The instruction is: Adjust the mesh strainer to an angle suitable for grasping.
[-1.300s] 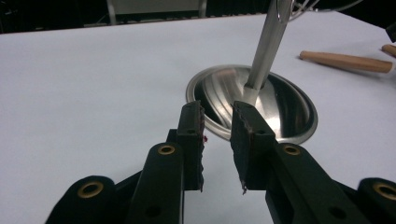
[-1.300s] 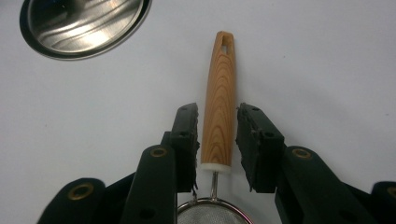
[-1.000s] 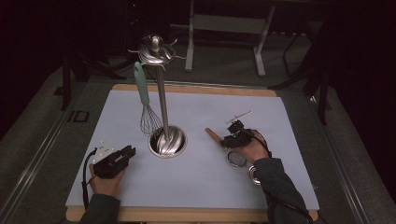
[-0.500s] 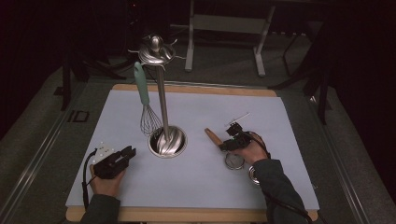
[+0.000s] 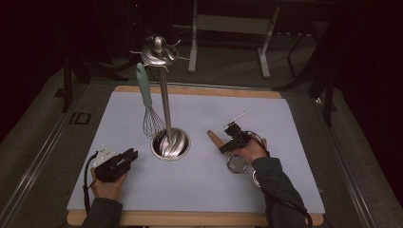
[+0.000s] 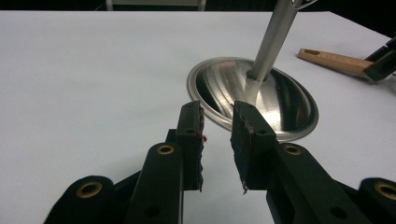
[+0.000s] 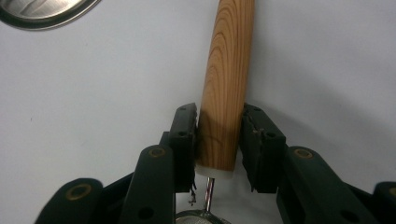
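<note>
A small strainer lies on the white mat at the right, its mesh bowl near the person's hand and its wooden handle pointing toward the stand. My right gripper has just been closing, and its pads now press both sides of that handle near the metal end, so my right gripper is shut on it. My left gripper rests at the front left, open and holding nothing. My left gripper faces the stand's steel base.
A steel utensil stand rises from the mat's middle, with hooks at its top. A whisk with a teal handle hangs from it, wires just above the base. Dark floor and metal frames surround the table.
The right gripper has shifted slightly toward the stand along the wooden handle and narrowed its jaws on it. The left gripper has stayed put.
</note>
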{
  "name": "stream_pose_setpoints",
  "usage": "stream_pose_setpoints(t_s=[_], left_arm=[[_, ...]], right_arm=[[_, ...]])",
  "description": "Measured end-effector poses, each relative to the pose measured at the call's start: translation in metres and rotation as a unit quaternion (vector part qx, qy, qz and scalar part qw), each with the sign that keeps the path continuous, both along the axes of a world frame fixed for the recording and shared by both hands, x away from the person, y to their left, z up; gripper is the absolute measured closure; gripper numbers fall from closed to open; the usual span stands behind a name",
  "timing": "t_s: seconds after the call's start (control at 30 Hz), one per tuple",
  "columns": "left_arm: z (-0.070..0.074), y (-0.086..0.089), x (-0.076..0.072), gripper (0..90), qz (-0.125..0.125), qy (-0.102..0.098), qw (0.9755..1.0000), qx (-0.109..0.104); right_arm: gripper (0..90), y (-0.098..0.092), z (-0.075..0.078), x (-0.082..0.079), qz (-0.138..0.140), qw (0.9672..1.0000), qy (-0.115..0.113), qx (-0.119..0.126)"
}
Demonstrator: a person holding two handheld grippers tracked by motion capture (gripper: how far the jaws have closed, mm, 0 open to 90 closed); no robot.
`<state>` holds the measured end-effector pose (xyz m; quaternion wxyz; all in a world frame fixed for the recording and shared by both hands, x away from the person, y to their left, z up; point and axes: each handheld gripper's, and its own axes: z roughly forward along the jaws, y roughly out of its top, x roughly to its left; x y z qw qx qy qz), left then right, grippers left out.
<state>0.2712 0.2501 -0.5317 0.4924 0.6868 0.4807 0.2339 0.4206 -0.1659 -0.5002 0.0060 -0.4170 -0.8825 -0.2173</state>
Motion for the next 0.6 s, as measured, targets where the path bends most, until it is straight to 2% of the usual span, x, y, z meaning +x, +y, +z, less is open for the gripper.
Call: stream_pose_setpoints(t_s=[0.2, 0.33, 0.6], left_arm=[[-0.0001, -0.0006, 0.0, 73.2, -0.001, 0.001, 1.0, 0.002], [-0.0002, -0.0006, 0.0, 73.1, -0.001, 0.001, 1.0, 0.003], [-0.0003, -0.0002, 0.0, 73.0, 0.0, 0.001, 1.0, 0.003]], right_arm=[[67.5, 0.0017, -0.0009, 0.0031, -0.006, 0.9999, 0.011, -0.002], [68.1, 0.0014, -0.0024, 0.0068, -0.009, 0.9996, 0.026, 0.002], [70.4, 0.0007, -0.0015, 0.0043, -0.014, 0.9996, 0.023, 0.009]])
